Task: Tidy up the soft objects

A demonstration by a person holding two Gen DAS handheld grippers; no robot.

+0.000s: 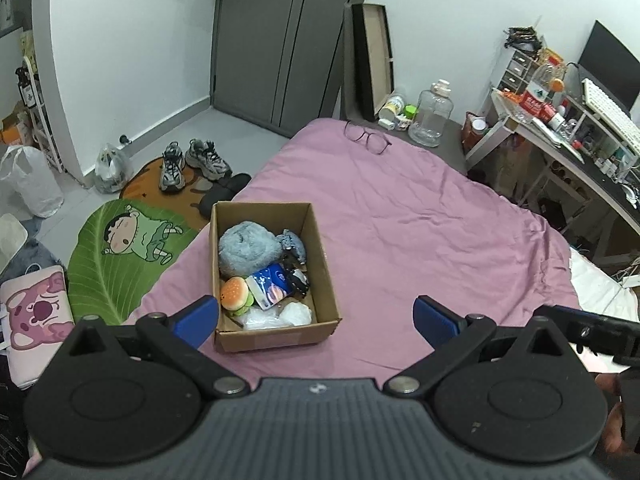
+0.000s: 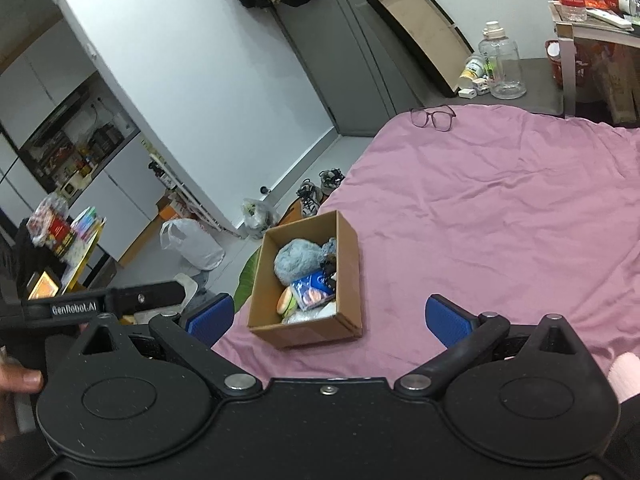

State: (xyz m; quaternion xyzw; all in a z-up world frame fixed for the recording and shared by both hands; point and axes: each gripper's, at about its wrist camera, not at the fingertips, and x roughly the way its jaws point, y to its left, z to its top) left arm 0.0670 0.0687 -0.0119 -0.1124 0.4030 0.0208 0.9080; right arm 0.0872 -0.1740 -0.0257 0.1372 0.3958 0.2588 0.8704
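An open cardboard box (image 1: pixel 320 280) (image 2: pixel 350 256) sits on the pink bed sheet (image 1: pixel 420 220) (image 2: pixel 500 208) near the bed's left edge. Inside it lie a grey-blue furry plush (image 1: pixel 244 246) (image 2: pixel 296 260), a burger plush (image 1: pixel 235 294) (image 2: pixel 287 300), a blue tissue pack (image 1: pixel 272 284) (image 2: pixel 312 288), a white plastic bag (image 1: pixel 280 316) and a small dark toy (image 1: pixel 294 268). My left gripper (image 1: pixel 316 318) hovers above the box's near side, open wide and empty. My right gripper (image 2: pixel 330 316) hangs open and empty, just behind the box.
Eyeglasses (image 1: pixel 367 138) (image 2: pixel 434 116) lie at the bed's far end. Shoes (image 1: pixel 192 164), slippers and a green cartoon mat (image 1: pixel 120 248) are on the floor left of the bed. A cluttered desk (image 1: pixel 580 132) stands at right, a clear jug (image 1: pixel 434 114) beyond the bed.
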